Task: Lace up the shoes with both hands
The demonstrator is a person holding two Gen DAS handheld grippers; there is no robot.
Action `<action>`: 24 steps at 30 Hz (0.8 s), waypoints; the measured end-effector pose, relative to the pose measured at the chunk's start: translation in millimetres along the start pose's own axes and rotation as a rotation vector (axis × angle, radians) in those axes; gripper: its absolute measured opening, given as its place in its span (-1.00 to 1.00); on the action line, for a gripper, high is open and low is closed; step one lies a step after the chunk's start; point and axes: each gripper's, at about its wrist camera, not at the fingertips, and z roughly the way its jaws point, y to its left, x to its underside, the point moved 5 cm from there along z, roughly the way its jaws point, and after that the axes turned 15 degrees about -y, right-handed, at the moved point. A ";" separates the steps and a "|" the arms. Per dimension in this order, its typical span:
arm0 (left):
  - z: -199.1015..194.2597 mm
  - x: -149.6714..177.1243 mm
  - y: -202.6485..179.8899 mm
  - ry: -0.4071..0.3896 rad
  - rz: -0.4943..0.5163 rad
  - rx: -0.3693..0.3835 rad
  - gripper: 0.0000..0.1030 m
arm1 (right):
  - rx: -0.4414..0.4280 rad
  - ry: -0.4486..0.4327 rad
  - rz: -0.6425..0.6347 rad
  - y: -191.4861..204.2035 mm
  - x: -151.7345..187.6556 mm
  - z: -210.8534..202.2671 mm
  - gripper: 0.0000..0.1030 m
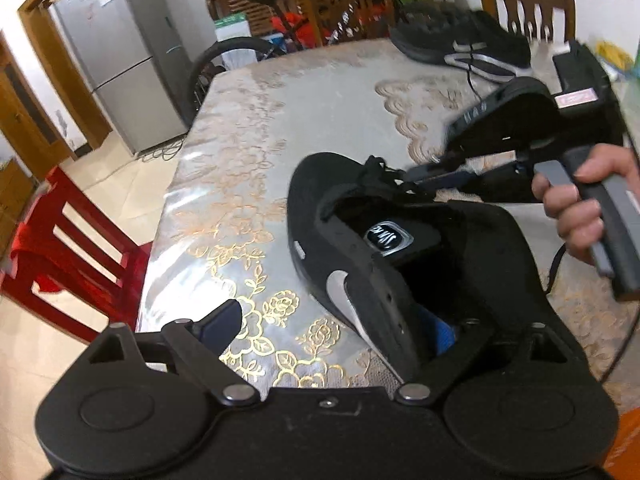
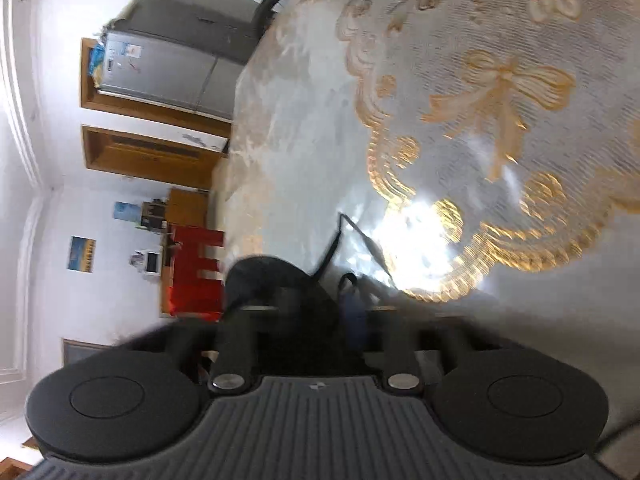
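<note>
The left gripper (image 1: 336, 320) is standing with its jaws spread wide around the heel wall of the black shoe (image 1: 400, 248), which is lying on the table (image 1: 256, 128) with its opening facing the camera, though whether the pads are pressing on it is hard to say. The right gripper (image 1: 424, 178), held by a hand (image 1: 588, 204), is reaching in at the tongue with its jaws clenched, and in the blurred right wrist view it seems to be pinching the black lace (image 2: 334, 246).

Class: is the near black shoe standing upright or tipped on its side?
Tipped: the shoe lies sideways, its opening and insole label facing the left wrist camera.
</note>
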 end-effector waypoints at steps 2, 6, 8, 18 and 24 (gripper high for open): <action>-7.4 -0.1 7.5 -0.018 -0.038 0.016 0.77 | -0.054 -0.037 0.019 9.8 -6.4 -2.7 -0.98; -22.7 -5.6 16.9 -0.070 -0.052 0.046 0.77 | -0.309 -0.056 0.001 80.0 -13.4 -33.8 -0.98; -28.3 -8.8 21.4 -0.091 -0.055 0.065 0.77 | -0.431 -0.027 -0.051 123.9 -5.8 -49.4 -0.98; -36.7 2.2 32.8 -0.143 -0.101 0.164 0.77 | -0.572 0.279 -0.479 249.3 117.3 -51.6 0.16; -39.8 14.7 53.9 -0.115 -0.194 0.155 0.78 | -0.234 -0.014 -0.596 184.2 77.3 -56.9 0.19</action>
